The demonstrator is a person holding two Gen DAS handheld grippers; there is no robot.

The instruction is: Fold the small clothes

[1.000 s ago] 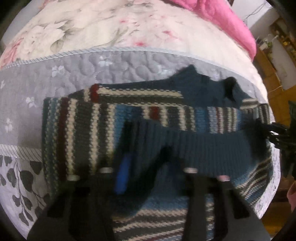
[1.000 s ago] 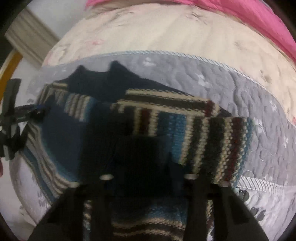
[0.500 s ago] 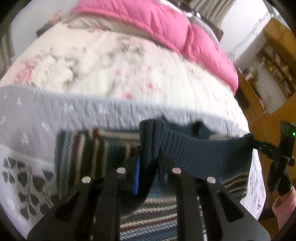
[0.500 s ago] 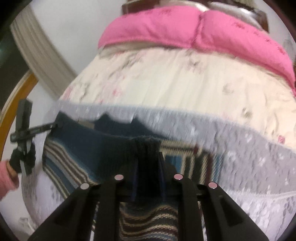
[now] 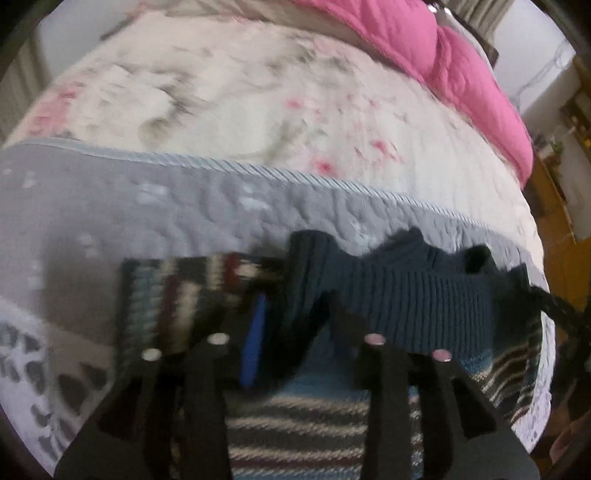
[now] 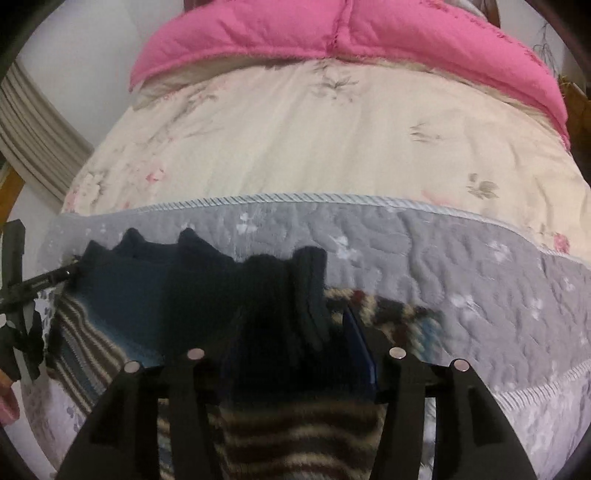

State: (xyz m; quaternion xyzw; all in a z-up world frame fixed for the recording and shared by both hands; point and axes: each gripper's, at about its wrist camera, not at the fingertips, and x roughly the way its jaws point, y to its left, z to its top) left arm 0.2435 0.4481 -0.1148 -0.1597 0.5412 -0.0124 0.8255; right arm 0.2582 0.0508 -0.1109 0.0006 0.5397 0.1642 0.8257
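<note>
A striped knit sweater [image 5: 314, 424] lies on the bed, its navy ribbed hem [image 5: 424, 295] folded away from me over the body. My left gripper [image 5: 295, 314] is open, and a bunched end of the hem stands loosely between its fingers. In the right wrist view the same sweater [image 6: 295, 435] and hem [image 6: 147, 295] show. My right gripper [image 6: 295, 325] is open wide around the hem's other bunched end. Each gripper's tip also shows at the far end of the hem in the other view. Motion blur hides the finger pads' contact.
The sweater rests on a grey quilted band [image 6: 480, 266] of a cream floral bedspread [image 6: 332, 140]. A pink duvet [image 6: 332, 33] lies at the head of the bed. Wooden furniture [image 5: 561, 229] stands off the right side, and a curtain [image 6: 33, 133] hangs to the left.
Half a second ago both grippers were shut on the hem and held it raised. Now both stand wider apart and lower, with the hem carried further over the striped body.
</note>
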